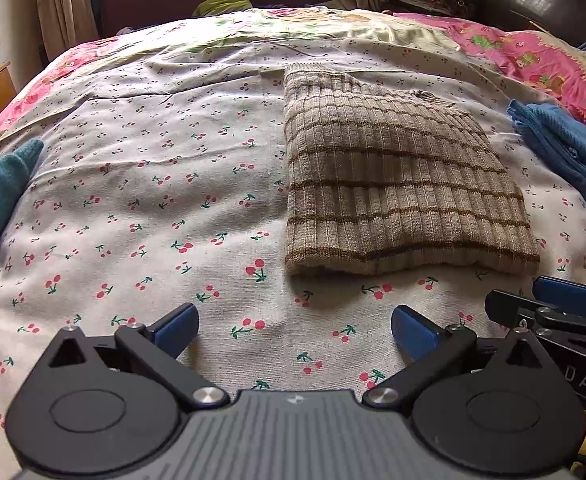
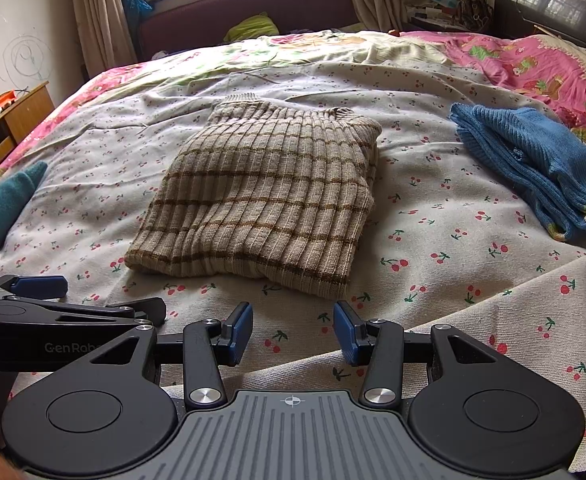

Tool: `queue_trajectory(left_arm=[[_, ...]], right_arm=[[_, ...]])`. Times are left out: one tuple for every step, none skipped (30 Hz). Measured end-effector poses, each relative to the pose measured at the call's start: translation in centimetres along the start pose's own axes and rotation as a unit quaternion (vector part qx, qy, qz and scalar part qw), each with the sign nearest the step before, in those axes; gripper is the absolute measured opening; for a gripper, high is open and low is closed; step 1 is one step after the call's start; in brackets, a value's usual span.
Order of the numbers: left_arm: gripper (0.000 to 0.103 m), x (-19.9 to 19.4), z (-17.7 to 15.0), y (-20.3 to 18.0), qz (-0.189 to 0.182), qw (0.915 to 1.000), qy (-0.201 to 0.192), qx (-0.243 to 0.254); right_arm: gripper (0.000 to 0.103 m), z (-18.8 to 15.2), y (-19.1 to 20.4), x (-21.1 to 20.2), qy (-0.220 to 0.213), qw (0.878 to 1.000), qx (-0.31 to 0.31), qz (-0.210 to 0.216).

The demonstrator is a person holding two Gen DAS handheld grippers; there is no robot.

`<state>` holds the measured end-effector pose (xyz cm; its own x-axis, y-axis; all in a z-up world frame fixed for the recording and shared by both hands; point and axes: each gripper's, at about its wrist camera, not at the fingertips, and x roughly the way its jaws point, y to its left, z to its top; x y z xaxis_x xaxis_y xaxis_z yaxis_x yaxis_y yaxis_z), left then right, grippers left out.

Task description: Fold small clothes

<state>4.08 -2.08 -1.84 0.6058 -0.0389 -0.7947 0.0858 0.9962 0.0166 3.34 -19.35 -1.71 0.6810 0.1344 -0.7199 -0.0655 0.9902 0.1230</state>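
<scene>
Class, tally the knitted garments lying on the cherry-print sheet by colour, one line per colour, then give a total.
Beige striped sweater, folded: 1
Blue sweater, folded: 1
Teal garment, only partly in view at the left edge: 1
Total: 3

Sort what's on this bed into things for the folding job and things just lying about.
For the job:
folded beige ribbed sweater with brown stripes
folded blue knit garment
teal knit garment

Lying about:
lime-green cloth
wooden bedside cabinet
</scene>
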Motion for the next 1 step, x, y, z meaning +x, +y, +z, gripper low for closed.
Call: queue_trajectory(left_arm=[[0.103, -0.03, 0.01, -0.02, 0.000, 1.0000, 0.000, 0.000]], right_arm=[[0.045, -0.03, -0.02, 0.00, -0.001, 1.000, 0.000, 0.000]])
